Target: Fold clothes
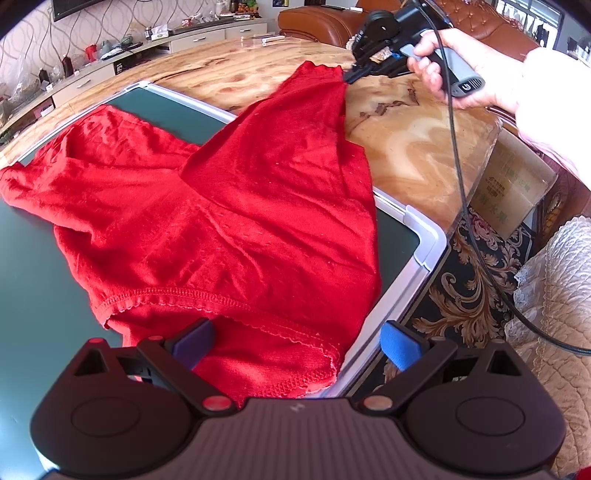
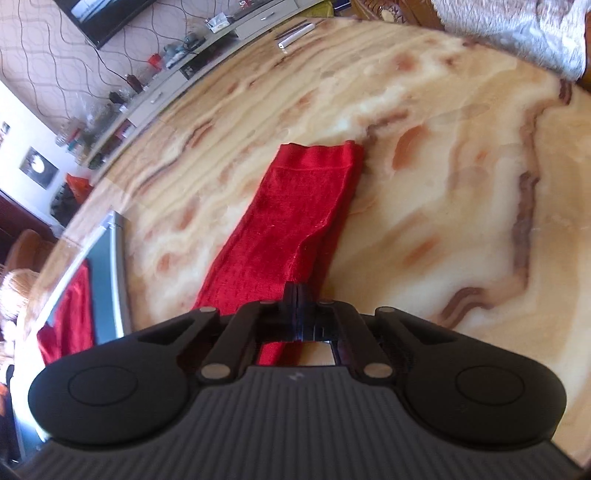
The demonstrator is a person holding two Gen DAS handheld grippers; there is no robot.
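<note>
A marbled worktop (image 2: 424, 155) carries a green framed board (image 1: 424, 236), across which a red garment (image 1: 221, 206) is spread. One end is pinched by the closed right hand-held gripper (image 2: 295, 295); the left hand-held gripper (image 1: 295, 343) is held wide over the hem.

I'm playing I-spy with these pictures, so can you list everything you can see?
Red garment: one, red, spread over the board, one end stretched onto the table.
Board: one, dark green with a pale grey frame, on the table.
Table: one, cream and brown marble pattern.
Sofa: one, brown, beyond the table.
Low cabinet: one, pale, along the wall, cluttered with small things.
Left gripper: one, black, jaws open at the garment's hem.
Right gripper: one, black, jaws shut on the garment's stretched end.
Hand: one, holding the right gripper.
</note>
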